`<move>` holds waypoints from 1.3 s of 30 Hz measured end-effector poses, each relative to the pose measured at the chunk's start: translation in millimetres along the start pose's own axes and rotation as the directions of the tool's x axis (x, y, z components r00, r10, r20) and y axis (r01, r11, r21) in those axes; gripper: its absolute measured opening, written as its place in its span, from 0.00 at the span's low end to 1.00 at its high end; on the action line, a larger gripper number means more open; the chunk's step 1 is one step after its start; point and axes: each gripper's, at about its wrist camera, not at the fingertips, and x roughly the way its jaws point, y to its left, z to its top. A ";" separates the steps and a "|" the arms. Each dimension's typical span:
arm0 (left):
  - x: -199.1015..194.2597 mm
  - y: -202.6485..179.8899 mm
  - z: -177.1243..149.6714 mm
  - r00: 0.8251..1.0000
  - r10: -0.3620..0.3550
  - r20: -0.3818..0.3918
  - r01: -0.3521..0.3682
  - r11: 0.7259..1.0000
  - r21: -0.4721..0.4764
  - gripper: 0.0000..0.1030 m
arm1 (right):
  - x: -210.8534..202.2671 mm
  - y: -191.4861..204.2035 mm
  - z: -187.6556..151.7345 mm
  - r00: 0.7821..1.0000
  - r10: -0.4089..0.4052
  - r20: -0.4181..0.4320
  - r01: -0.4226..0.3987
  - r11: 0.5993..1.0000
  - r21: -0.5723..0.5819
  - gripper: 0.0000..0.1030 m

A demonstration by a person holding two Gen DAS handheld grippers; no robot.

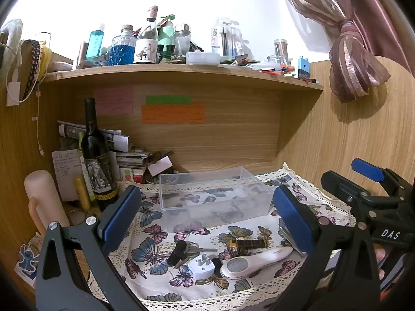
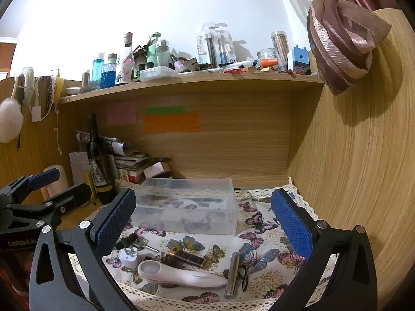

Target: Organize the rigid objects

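Both grippers hover wide open and hold nothing: the left gripper [image 1: 207, 215] frames the scene in its own view, and the right gripper [image 2: 205, 220] does the same in its view. Nearest, on the butterfly-print cloth [image 2: 262, 277] covering the worktop, lie the loose items. In the right wrist view a white handheld device [image 2: 181, 276] sits at 6 o'clock, with a silver metal cylinder [image 2: 232, 274] just beside it toward 5 o'clock, and a dark tortoiseshell-patterned bar [image 2: 185, 258] just behind the device. A white plug adapter [image 2: 128, 255] and a bunch of keys with a black fob [image 2: 135, 242] lie near each other at 8 o'clock. Farther back, at the centre, stands a clear plastic box [image 2: 186, 204], open-topped and upright. Beyond it at 9 o'clock a dark wine bottle [image 2: 99, 163] stands upright against a pile of papers [image 2: 127, 155]. Farthest, at 12 o'clock, a wooden shelf [image 2: 186, 83] carries crowded bottles and jars.
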 end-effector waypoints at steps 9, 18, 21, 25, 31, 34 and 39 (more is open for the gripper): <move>-2.3 2.4 0.6 1.000 -0.005 0.002 0.005 1.000 -0.008 1.00 | -1.1 1.3 0.0 1.000 0.001 0.003 -0.001 1.000 -0.002 1.00; -4.0 1.8 1.1 1.000 -0.010 0.012 0.010 1.000 -0.014 1.00 | -0.6 5.2 -2.0 1.000 0.002 -0.003 -0.002 1.000 -0.008 1.00; -4.9 1.5 1.1 1.000 -0.017 0.014 0.018 1.000 -0.008 1.00 | 1.8 5.8 -2.6 1.000 0.004 -0.012 -0.004 1.000 -0.009 1.00; -6.4 -0.1 -0.5 0.999 -0.031 0.020 0.031 1.000 0.003 1.00 | 5.7 2.9 -4.0 1.000 0.015 -0.024 -0.015 1.000 0.001 1.00; 0.4 3.4 -2.2 0.999 -0.044 0.003 0.044 0.999 -0.006 1.00 | 10.5 3.0 -7.0 0.999 0.024 -0.042 -0.024 1.000 -0.004 1.00; 7.5 8.6 -4.4 1.000 -0.019 -0.017 0.018 1.000 -0.013 0.87 | 14.8 1.2 -9.4 0.998 0.021 -0.059 -0.022 1.000 -0.006 0.97; 26.7 26.8 -13.5 0.996 0.028 -0.084 -0.031 0.999 -0.037 0.79 | 27.6 -8.1 -18.0 0.993 0.014 -0.119 -0.014 1.000 0.001 0.77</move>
